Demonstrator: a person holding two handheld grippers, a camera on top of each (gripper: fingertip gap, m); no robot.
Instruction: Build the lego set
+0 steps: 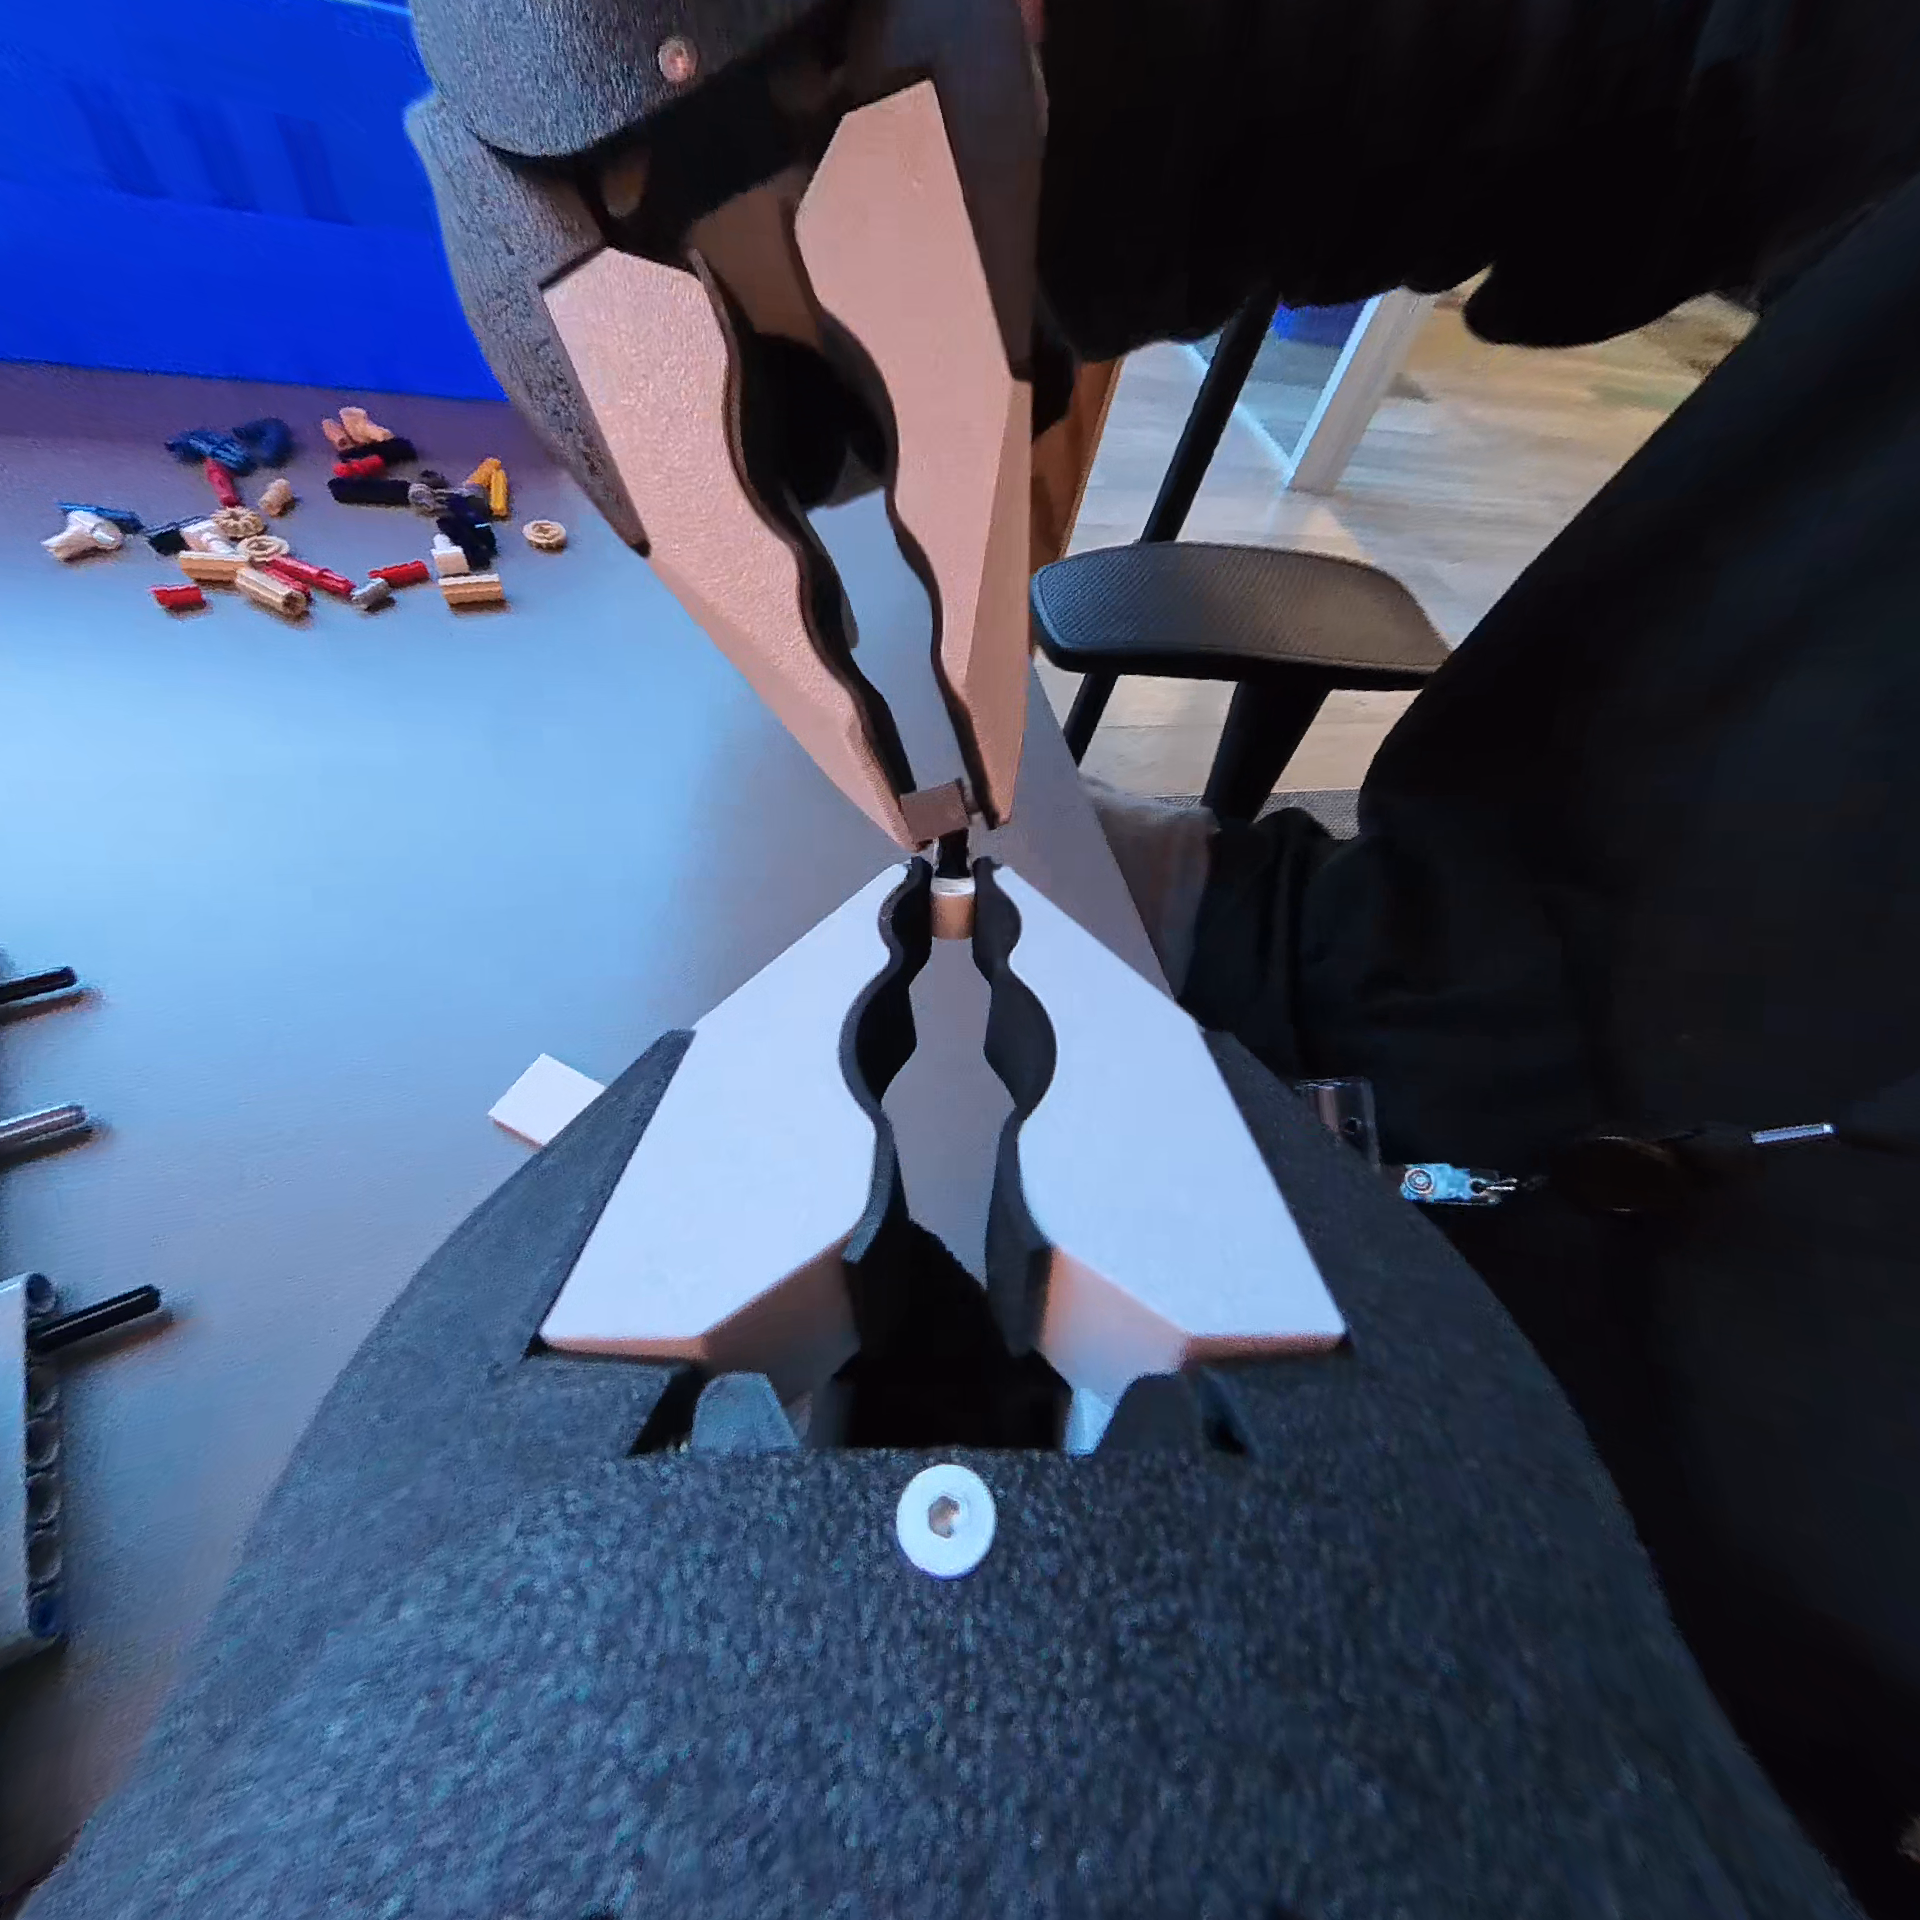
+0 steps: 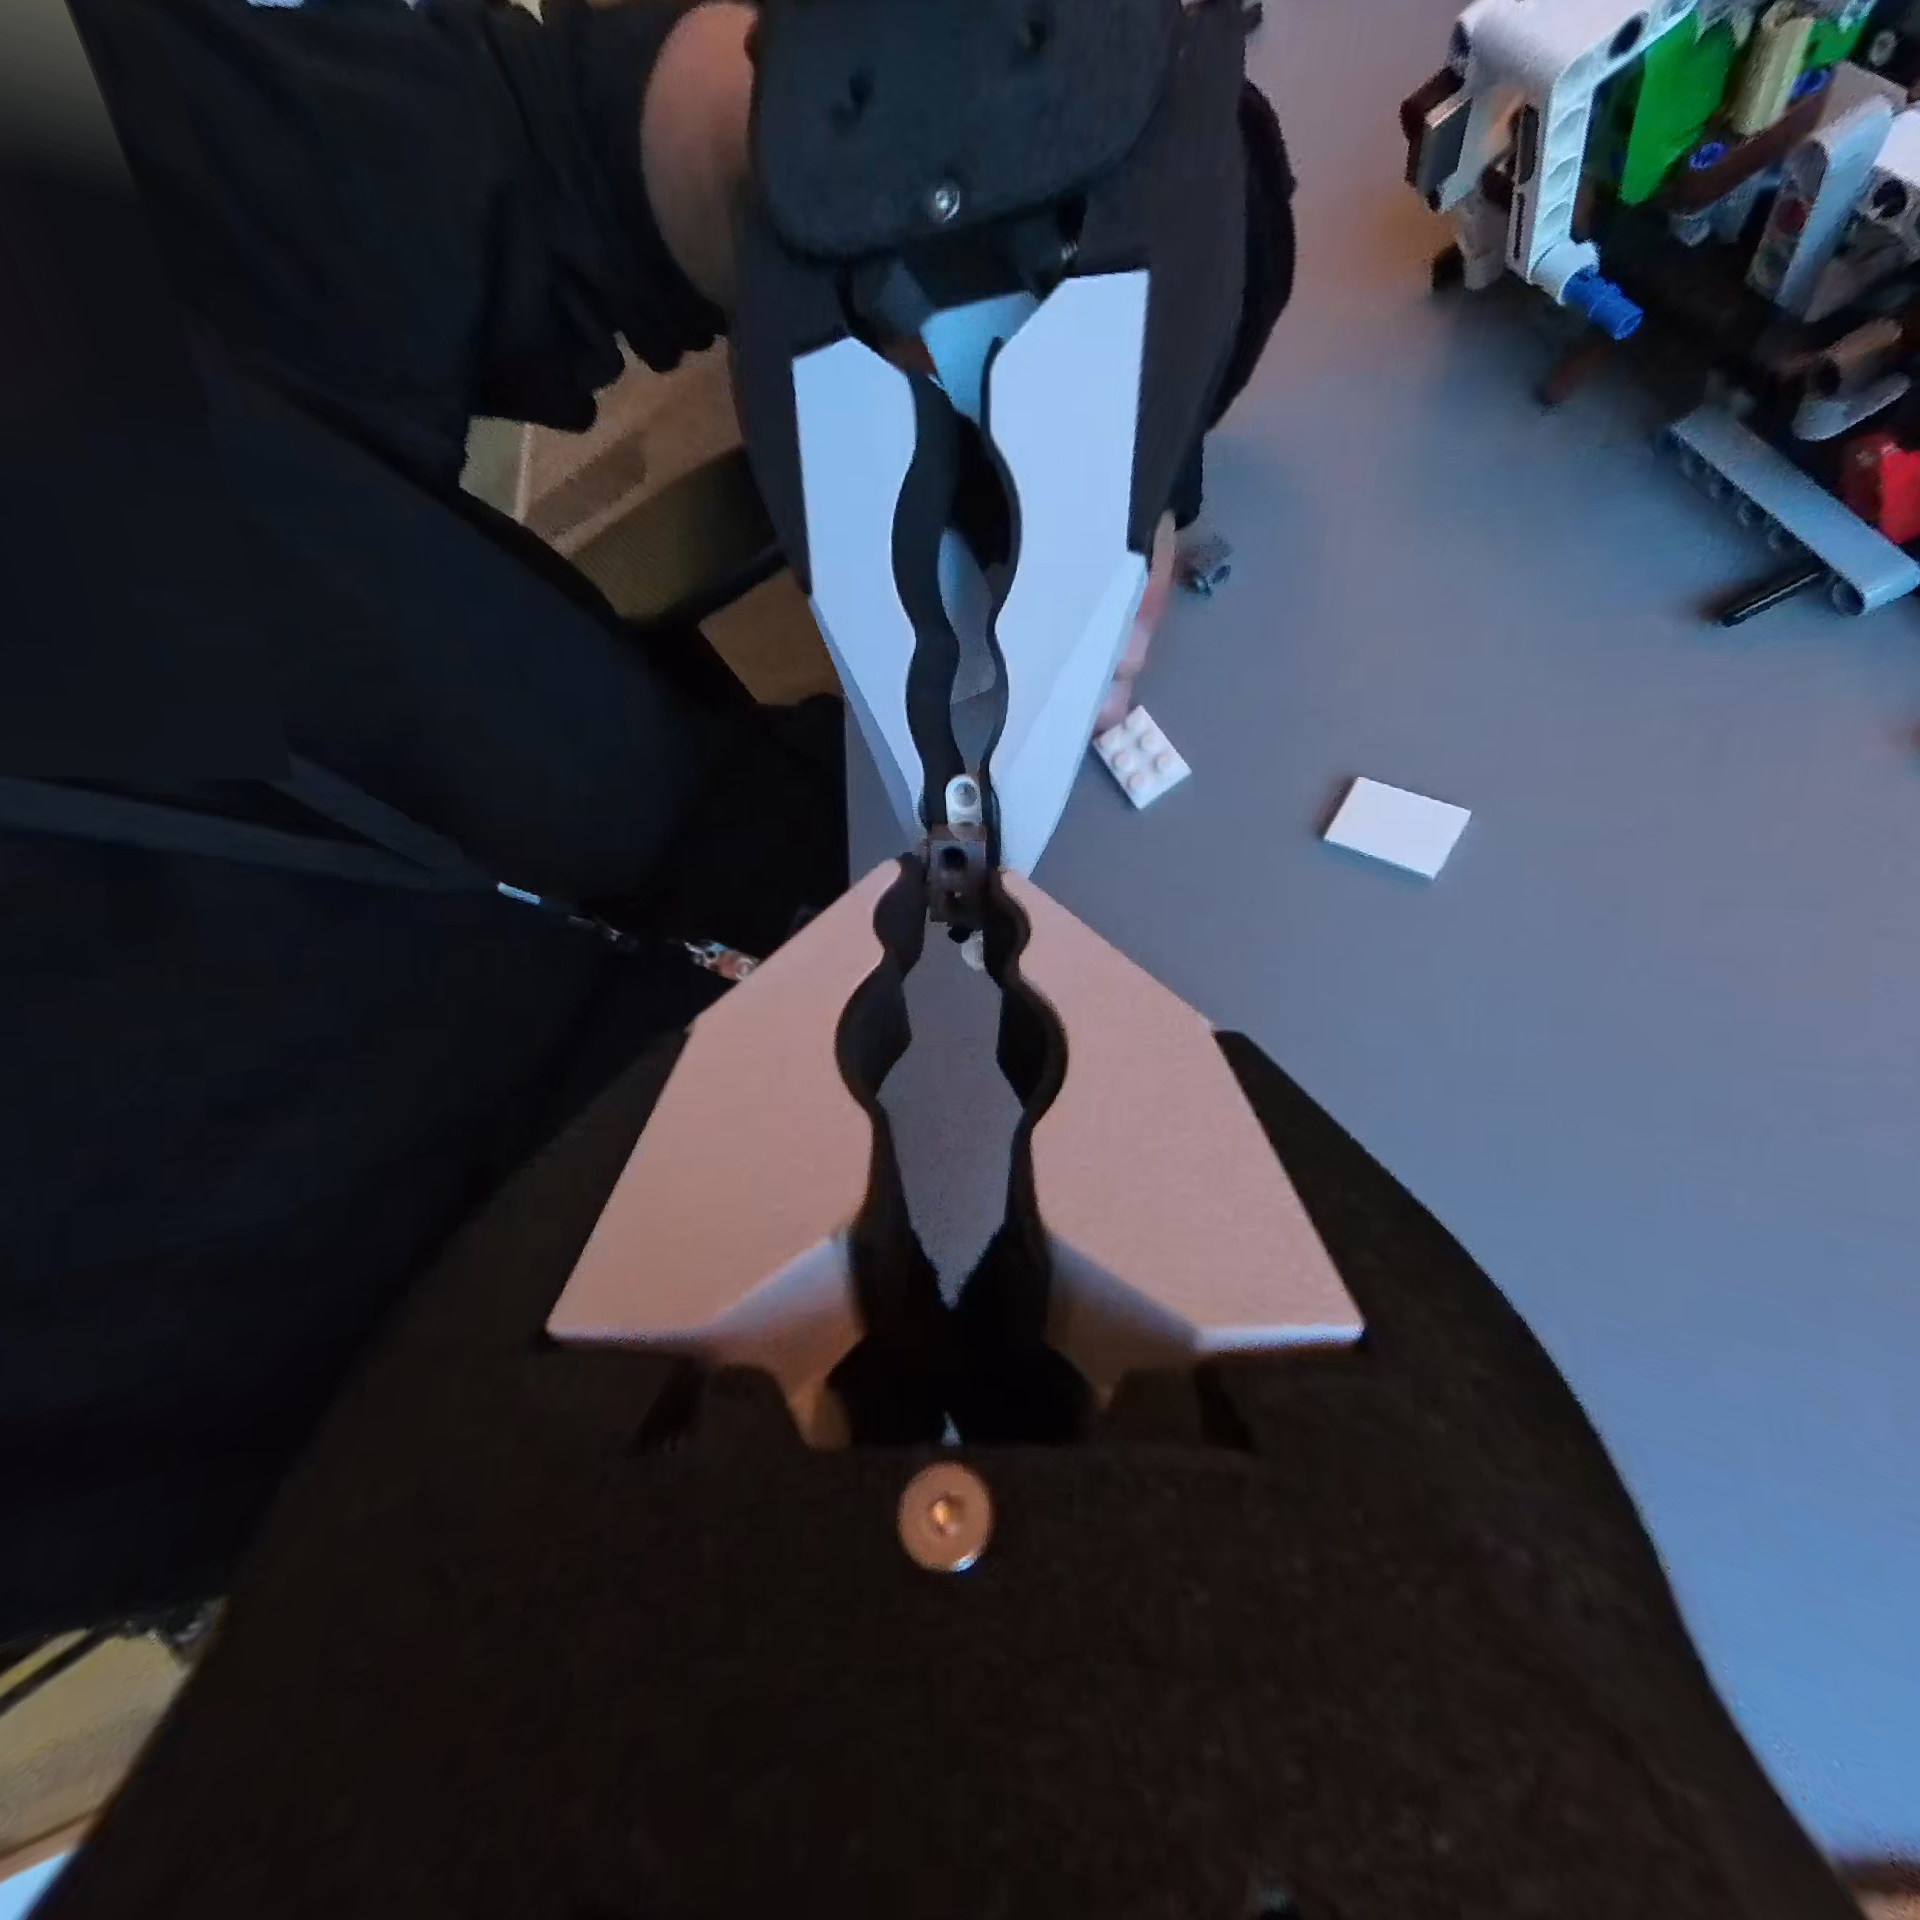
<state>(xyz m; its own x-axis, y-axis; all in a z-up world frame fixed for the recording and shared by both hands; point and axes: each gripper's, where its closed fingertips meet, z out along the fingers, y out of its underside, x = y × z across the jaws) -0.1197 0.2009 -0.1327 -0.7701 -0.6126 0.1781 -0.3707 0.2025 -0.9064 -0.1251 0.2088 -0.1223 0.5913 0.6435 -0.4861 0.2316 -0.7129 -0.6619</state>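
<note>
In the left wrist view my left gripper (image 1: 951,896) is shut on a small tan round piece (image 1: 953,911) and holds it in the air above the table edge. My right gripper (image 1: 943,823) comes down from above, tip to tip, shut on a small brown block (image 1: 940,807). A short black pin (image 1: 951,854) shows between the two pieces. In the right wrist view my right gripper (image 2: 956,896) grips the dark brown holed block (image 2: 954,871), and the left gripper (image 2: 961,823) opposite holds the pale piece (image 2: 962,797) right against it.
A pile of small loose parts (image 1: 291,520) lies far left on the grey table (image 1: 364,831), before a blue bin (image 1: 208,208). Black axles (image 1: 42,987) and a grey beam (image 1: 26,1455) lie at the left edge. A partly built model (image 2: 1714,208), white plate (image 2: 1141,756) and white tile (image 2: 1397,828) lie at right. A chair (image 1: 1236,613) stands beyond the edge. Both grippers' tips are close together, under 4 cm apart.
</note>
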